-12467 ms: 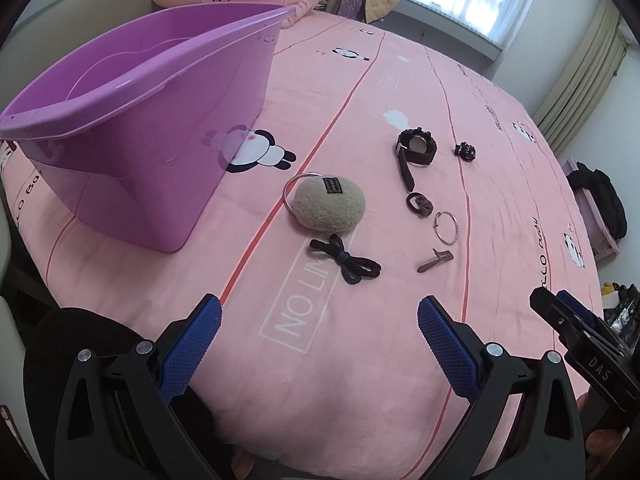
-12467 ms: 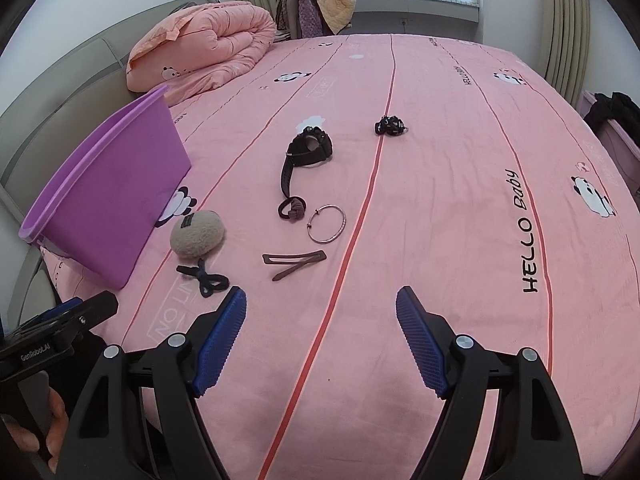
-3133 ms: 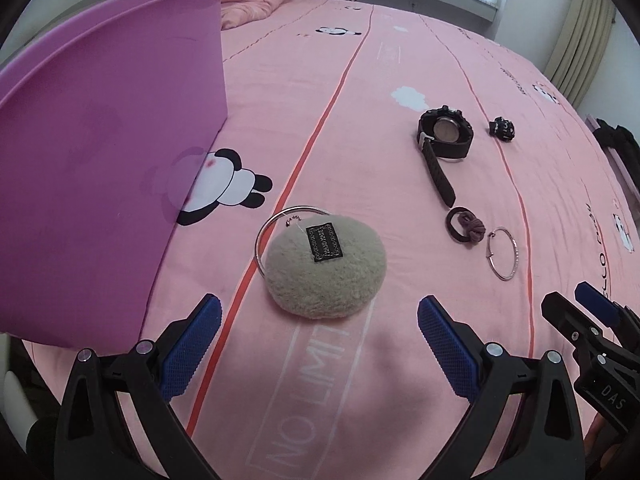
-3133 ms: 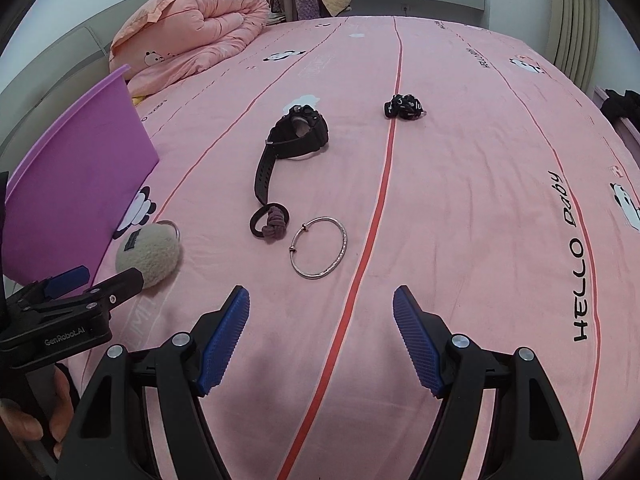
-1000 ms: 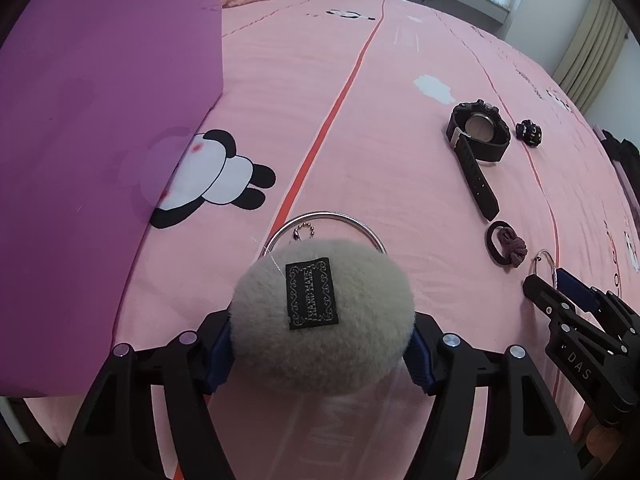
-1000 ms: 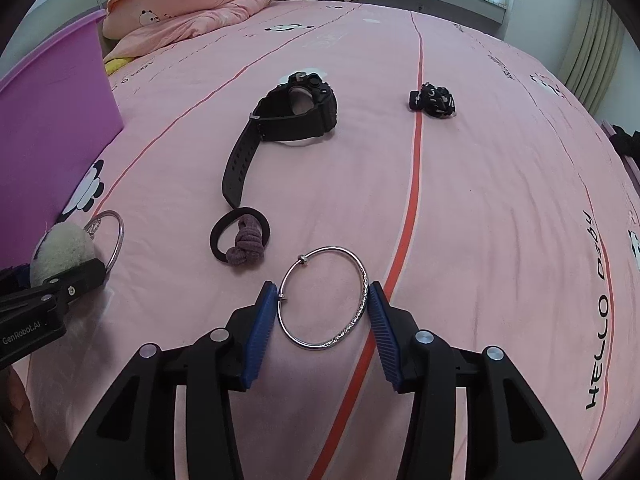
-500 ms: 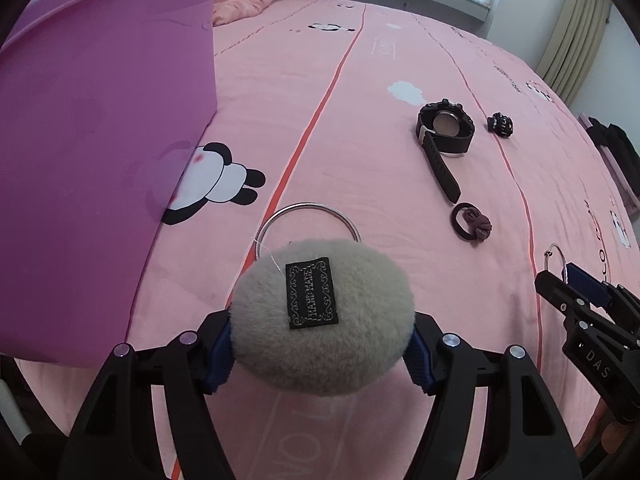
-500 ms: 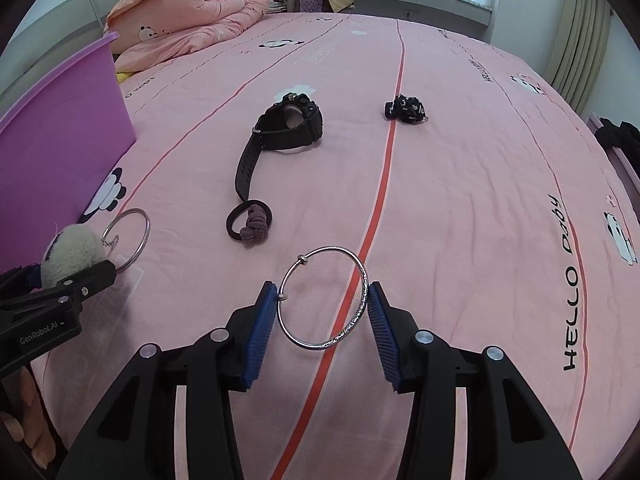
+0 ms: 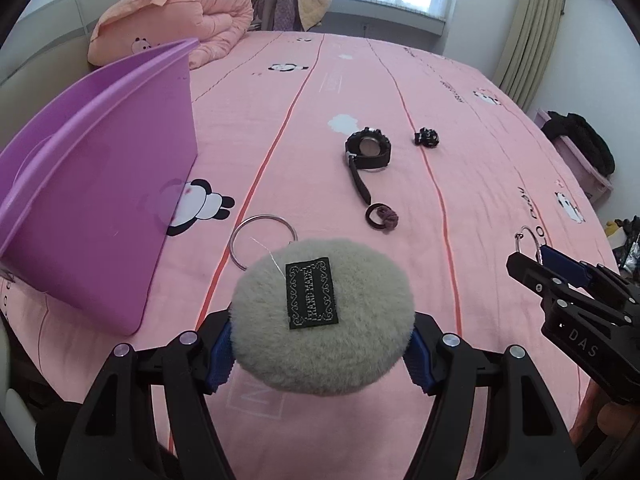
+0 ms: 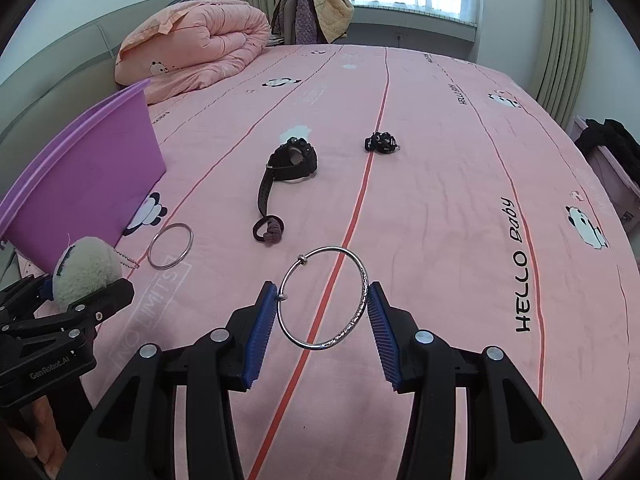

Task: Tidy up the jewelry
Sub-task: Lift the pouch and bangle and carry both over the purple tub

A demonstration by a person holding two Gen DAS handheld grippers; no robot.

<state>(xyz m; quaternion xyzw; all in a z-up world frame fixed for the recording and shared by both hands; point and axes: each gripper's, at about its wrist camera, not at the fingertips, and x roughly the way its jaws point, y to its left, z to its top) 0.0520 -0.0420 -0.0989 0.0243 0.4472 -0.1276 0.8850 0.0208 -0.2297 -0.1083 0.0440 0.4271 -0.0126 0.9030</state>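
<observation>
My left gripper [image 9: 320, 348] is shut on a beige fluffy pompom [image 9: 324, 316] with a black label, held above the pink bed; a silver ring [image 9: 262, 240] hangs from it by a chain. My right gripper [image 10: 322, 312] is shut on a silver bangle [image 10: 362, 276], lifted off the bed. The purple bin [image 9: 100, 200] stands to the left, also seen in the right wrist view [image 10: 80, 176]. On the bed lie a black watch [image 9: 368, 152], a dark hair tie [image 9: 382, 218] and a small black clip [image 9: 427, 137].
A folded peach duvet [image 9: 180, 28] lies at the bed's far left. A chair with clothes [image 9: 296, 0] stands by the window. A pink box with dark clothes [image 9: 580, 148] is beyond the bed's right edge.
Both grippers closed on their items about a second ago and have since lifted them higher off the bed. The pompom's ring now hangs clear of the sheet.
</observation>
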